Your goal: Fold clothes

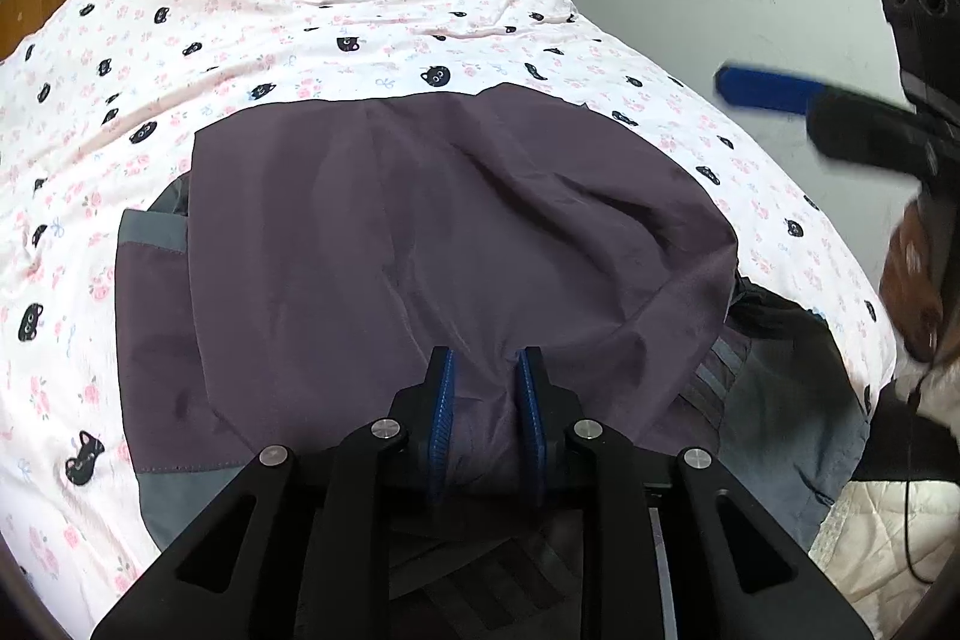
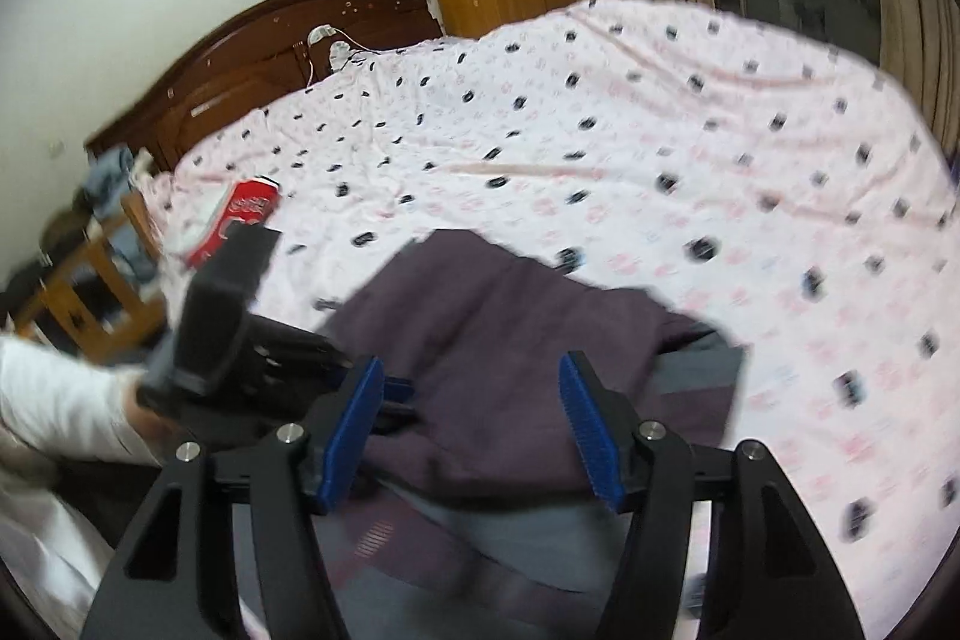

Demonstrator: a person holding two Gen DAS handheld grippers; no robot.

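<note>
A dark purple, grey-trimmed fabric garment (image 1: 420, 232), partly folded, is pinched at six o'clock by the left gripper (image 1: 487, 388); the right gripper (image 2: 474, 424) is held released.

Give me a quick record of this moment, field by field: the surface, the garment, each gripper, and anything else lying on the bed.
surface: bed sheet, pink with black cat print
garment: purple jacket with grey panels, lying on the sheet, partly folded over
left gripper: shut on a pinch of the jacket's near edge
right gripper: open, raised over the jacket, holding nothing
other item: red packet near the headboard
</note>
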